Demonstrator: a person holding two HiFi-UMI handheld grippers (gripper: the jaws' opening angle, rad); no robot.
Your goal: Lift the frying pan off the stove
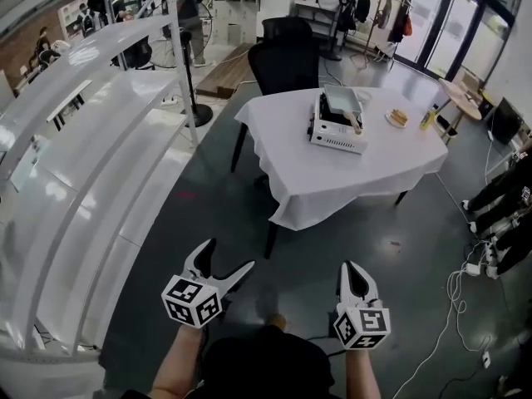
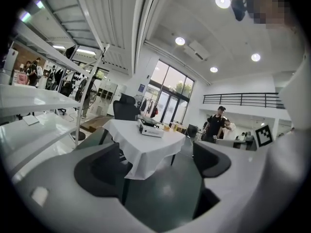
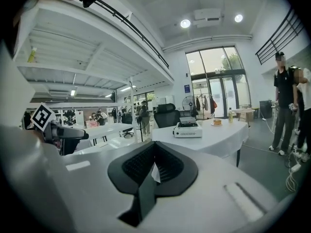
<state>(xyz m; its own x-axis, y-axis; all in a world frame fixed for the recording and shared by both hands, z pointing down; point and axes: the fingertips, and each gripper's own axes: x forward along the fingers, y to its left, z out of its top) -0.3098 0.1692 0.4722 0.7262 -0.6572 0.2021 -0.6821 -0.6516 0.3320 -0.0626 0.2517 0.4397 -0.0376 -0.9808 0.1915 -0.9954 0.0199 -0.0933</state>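
A grey rectangular frying pan [image 1: 342, 100] rests on a white portable stove [image 1: 336, 131] on the white-clothed table [image 1: 316, 181], far ahead of me. Both grippers hang low over the dark floor, well short of the table. My left gripper [image 1: 229, 256] is open with nothing between its jaws. My right gripper [image 1: 350, 266] is shut and empty. In the left gripper view the stove [image 2: 151, 129] and pan [image 2: 148, 122] show small between the spread jaws of the left gripper [image 2: 153, 166]. The right gripper view has the stove [image 3: 188, 129] beyond the right gripper [image 3: 154, 165].
White shelving [image 1: 100, 140] runs along the left. A black office chair [image 1: 287, 56] stands behind the table. A plate of food [image 1: 397, 118] and a bottle [image 1: 428, 119] sit on the table's right side. Cables [image 1: 465, 281] lie on the floor. A person [image 3: 282, 101] stands at right.
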